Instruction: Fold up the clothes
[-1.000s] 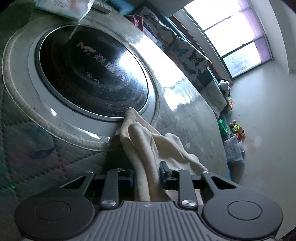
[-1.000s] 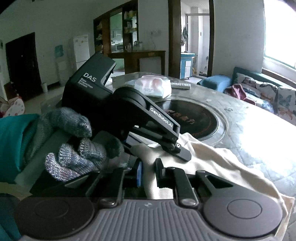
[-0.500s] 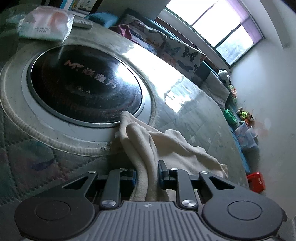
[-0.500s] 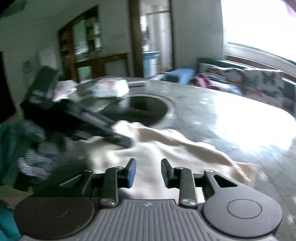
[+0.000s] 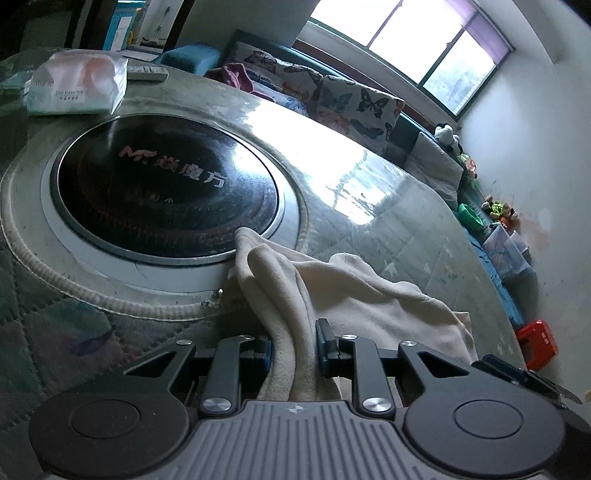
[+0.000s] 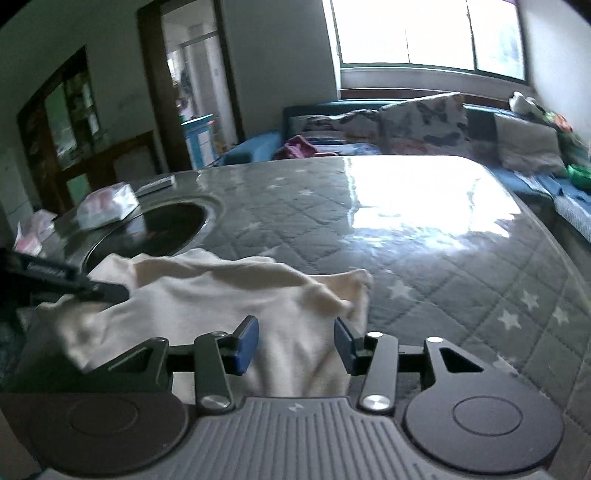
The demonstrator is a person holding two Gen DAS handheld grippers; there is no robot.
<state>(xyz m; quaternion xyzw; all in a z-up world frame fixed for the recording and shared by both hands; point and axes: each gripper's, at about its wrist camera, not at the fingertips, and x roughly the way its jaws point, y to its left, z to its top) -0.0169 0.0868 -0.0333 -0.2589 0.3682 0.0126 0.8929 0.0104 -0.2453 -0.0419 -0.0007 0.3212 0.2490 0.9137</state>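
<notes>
A: Where's the garment?

B: Cream cloth [image 5: 354, 291] lies bunched on the quilted table cover [image 6: 424, 266], one edge lapping the rim of the black glass hob [image 5: 162, 192]. My left gripper [image 5: 293, 349] is pinched on a fold of it, cloth filling the gap betw. the blue pads. My right gripper [image 6: 295, 345] stands wide, pads well apart w/ cloth lying between them, not gripped.

A: Any writing?

B: Hob reads "Mr." plus Chinese chars, ending 魔方. Tissue pack [image 5: 75, 86] behind it has small print, too tiny to read. A remote [image 5: 146, 72] is just beside the pack.

A: Room?

B: Cover is grey-green w/ white stars, strong window [image 6: 424, 33] glare on it. Sofa w/ butterfly cushions [image 5: 354, 107] behind the table; red crate [image 5: 537, 343] on the floor.
</notes>
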